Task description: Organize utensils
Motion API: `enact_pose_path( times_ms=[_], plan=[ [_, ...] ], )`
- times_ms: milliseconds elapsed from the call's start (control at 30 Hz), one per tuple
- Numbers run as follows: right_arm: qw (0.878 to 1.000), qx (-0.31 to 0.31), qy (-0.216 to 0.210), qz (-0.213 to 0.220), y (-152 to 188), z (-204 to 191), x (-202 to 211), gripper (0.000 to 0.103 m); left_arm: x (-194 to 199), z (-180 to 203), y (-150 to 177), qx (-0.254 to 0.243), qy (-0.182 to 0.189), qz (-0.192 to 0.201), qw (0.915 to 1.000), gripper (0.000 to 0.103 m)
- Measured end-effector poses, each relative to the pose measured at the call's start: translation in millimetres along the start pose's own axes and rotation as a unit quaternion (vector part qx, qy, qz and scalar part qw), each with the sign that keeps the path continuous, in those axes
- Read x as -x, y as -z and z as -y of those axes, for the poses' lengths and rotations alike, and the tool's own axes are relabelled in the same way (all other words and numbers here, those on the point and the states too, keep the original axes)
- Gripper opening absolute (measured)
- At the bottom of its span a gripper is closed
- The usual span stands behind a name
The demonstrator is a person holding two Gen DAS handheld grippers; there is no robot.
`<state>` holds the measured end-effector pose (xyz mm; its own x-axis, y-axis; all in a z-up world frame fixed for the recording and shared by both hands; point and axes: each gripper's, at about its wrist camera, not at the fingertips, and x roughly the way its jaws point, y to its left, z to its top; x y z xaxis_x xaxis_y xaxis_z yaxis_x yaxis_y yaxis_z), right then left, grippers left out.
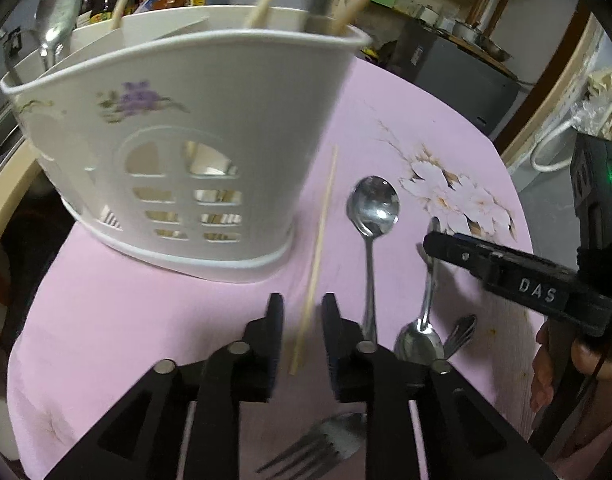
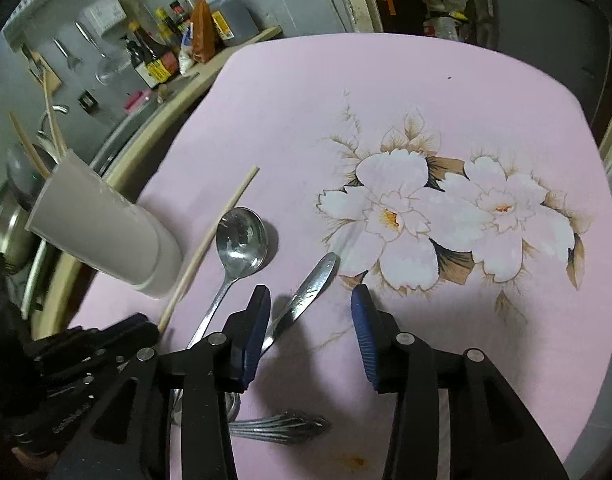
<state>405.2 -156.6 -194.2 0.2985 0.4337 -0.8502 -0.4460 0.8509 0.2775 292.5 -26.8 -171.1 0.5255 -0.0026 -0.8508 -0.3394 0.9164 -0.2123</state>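
A white plastic utensil caddy (image 1: 178,152) with a purple flower print stands on the pink floral tablecloth (image 1: 126,300); chopsticks and a spoon stick out of it. It also shows in the right wrist view (image 2: 102,236). A single chopstick (image 1: 316,256) lies on the cloth, its near end between the jaws of my open left gripper (image 1: 302,312). A steel spoon (image 1: 372,216) lies right of it, bowl away. A second spoon (image 1: 422,320) lies bowl near, its handle (image 2: 310,284) between the jaws of my open right gripper (image 2: 310,308). A fork (image 1: 318,444) lies under my left gripper.
Another utensil handle (image 2: 282,426) lies under my right gripper. Sauce bottles (image 2: 158,60) and packets stand on a counter behind the table at the left. A sink area (image 2: 10,216) lies beyond the caddy. The table edge curves round at the right.
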Motion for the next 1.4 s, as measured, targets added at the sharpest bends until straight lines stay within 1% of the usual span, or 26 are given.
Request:
enact_pose_path(
  times_ms=[167, 200, 233, 300, 333, 367, 400, 467, 533, 600, 667, 733, 867, 1000, 1100, 1133, 1267, 1300, 1333, 1367, 1400],
  plan=[
    [0.999, 0.01, 0.05, -0.011, 1.1, -11.7, -2.7, 0.04, -10.9, -3.1, -2.7, -0.004, 0.015, -0.02, 0.9997, 0.025],
    [0.998, 0.019, 0.066, -0.015, 0.7, -16.5, -3.1, 0.04, -13.8, -1.9, -1.9, -0.007, 0.014, -0.025, 0.9996, 0.025],
    [0.996, 0.027, 0.079, -0.02, 0.5, -20.9, -3.6, 0.04, -13.8, -0.2, -1.7, -0.014, 0.012, -0.022, 0.9996, 0.025],
    [0.994, 0.037, 0.099, -0.029, 0.0, -26.2, -3.5, 0.038, -15.7, 5.8, -1.4, -0.033, 0.004, -0.023, 0.9992, 0.025],
    [0.993, 0.04, 0.103, -0.032, -0.6, -27.5, -2.3, 0.036, -16.6, 8.7, -1.3, -0.042, 0.001, -0.025, 0.9988, 0.024],
    [0.993, 0.04, 0.103, -0.033, -1.3, -29.0, -1.3, 0.035, -17.8, 10.5, -0.9, -0.046, 0.004, -0.027, 0.9986, 0.014],
    [0.994, 0.036, 0.1, -0.034, -1.9, -28.0, 2.0, 0.032, -19.7, 12.3, -0.6, -0.049, 0.006, -0.032, 0.9983, 0.006],
    [0.995, 0.021, 0.092, -0.032, -2.1, -22.9, 11.8, 0.02, -18.8, 14.7, 0.6, -0.056, 0.009, -0.035, 0.9978, 0.006],
    [0.997, 0.001, 0.073, -0.037, -1.1, -16.5, 16.5, 0.01, -17.9, 17.2, 1.4, -0.06, 0.022, -0.042, 0.9971, 0.005],
    [0.997, -0.028, 0.05, -0.043, 8.9, -3.7, 25.1, 0.006, -16.2, 20.2, 2.2, -0.066, 0.037, -0.048, 0.996, 0.005],
    [0.998, -0.047, 0.027, -0.04, 20.7, 5.7, 33.1, 0.006, -14.2, 23.1, 4.1, -0.069, 0.052, -0.057, 0.9946, 0.005],
    [0.997, -0.062, 0.016, -0.039, 31.8, 13.8, 40.8, 0.005, -12.6, 23.6, 7.3, -0.068, 0.068, -0.07, 0.9928, 0.005],
    [0.996, -0.081, 0.014, -0.035, 52.7, 22.6, 59.0, 0.005, -5.6, 22.6, 18.5, -0.074, 0.084, -0.098, 0.9888, 0.005],
    [0.994, -0.1, 0.011, -0.041, 69.3, 31.0, 75.7, 0.004, 0.6, 15.7, 22.9, -0.068, 0.1, -0.122, 0.9852, 0.005],
    [0.993, -0.105, 0.006, -0.046, 78.6, 36.6, 79.9, 0.004, 4.0, 13.5, 21.7, -0.073, 0.096, -0.123, 0.9851, 0.005],
    [0.993, -0.104, 0.004, -0.047, 84.4, 44.1, 79.4, 0.004, 4.2, 13.3, 20.9, -0.076, 0.094, -0.122, 0.9852, 0.005],
    [0.993, -0.103, -0.004, -0.06, 85.9, 53.2, 83.3, 0.005, -1.8, 14.1, 15.0, -0.081, 0.089, -0.12, 0.9854, 0.005],
    [0.992, -0.105, -0.007, -0.063, 86.9, 53.6, 78.0, 0.005, -6.6, 16.3, 12.6, -0.083, 0.087, -0.124, 0.9849, 0.006],
    [0.992, -0.106, -0.008, -0.065, 78.4, 46.0, 67.1, 0.005, -11.2, 17.7, 10.5, -0.086, 0.086, -0.129, 0.9842, 0.005],
    [0.992, -0.105, -0.011, -0.068, 77.9, 47.3, 67.7, 0.005, -13.7, 18.9, 7.8, -0.088, 0.085, -0.127, 0.9843, 0.005],
    [0.992, -0.104, -0.011, -0.07, 71.5, 40.8, 59.7, 0.005, -15.9, 20.1, 4.7, -0.089, 0.083, -0.127, 0.9845, 0.005]
  ],
)
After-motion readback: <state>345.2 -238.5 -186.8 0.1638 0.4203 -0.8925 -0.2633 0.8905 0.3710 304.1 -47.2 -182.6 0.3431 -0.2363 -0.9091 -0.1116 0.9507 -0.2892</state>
